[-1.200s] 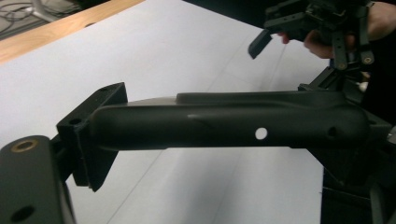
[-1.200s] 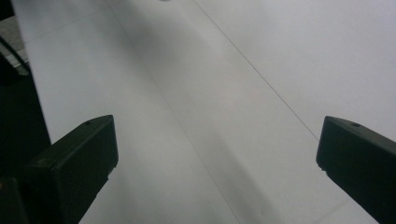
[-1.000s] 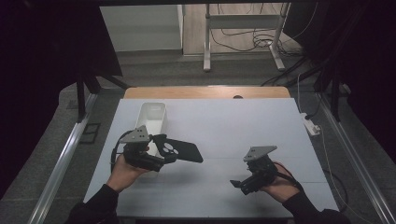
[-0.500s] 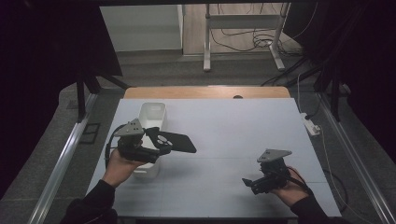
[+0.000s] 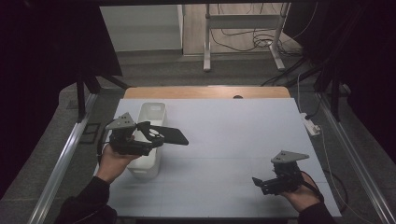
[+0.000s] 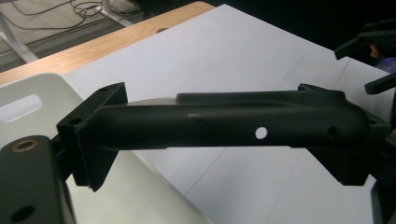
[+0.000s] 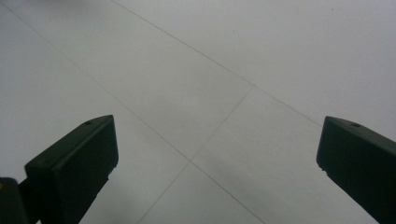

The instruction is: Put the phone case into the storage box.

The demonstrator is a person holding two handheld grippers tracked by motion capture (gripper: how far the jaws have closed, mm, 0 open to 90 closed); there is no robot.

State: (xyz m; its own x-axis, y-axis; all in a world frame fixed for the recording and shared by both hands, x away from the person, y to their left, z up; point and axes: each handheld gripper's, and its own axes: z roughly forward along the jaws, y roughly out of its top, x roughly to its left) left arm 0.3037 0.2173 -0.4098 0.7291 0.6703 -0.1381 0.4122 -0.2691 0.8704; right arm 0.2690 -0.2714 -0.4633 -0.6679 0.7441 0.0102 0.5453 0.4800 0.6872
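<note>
Bin [image 5: 150, 114] first, the white one at the left edge of the table [image 5: 243, 135], and everything is placed off it. Just over its near half hovers the left gripper [image 5: 148, 139], jaws clamped on a black plastic part [image 5: 169, 135]; the part juts out past the bin's right wall, over bare table and off the surface. From the left gripper view, the part [image 6: 224, 123] is a long moulded piece with a small through-hole, lying crosswise between the jaws, with the bin [image 6: 32, 100] below and to the left. The step in hand looks like the carry: the part is up and beside the bin, not yet in it. The next move, by this reading, calls for swinging the part back over the opening, lowering it between the walls, then releasing the grip. Well to the right of the bin, near the table's front edge, the right gripper [image 5: 267, 183] waits low with jaws wide apart, holding nothing.
</note>
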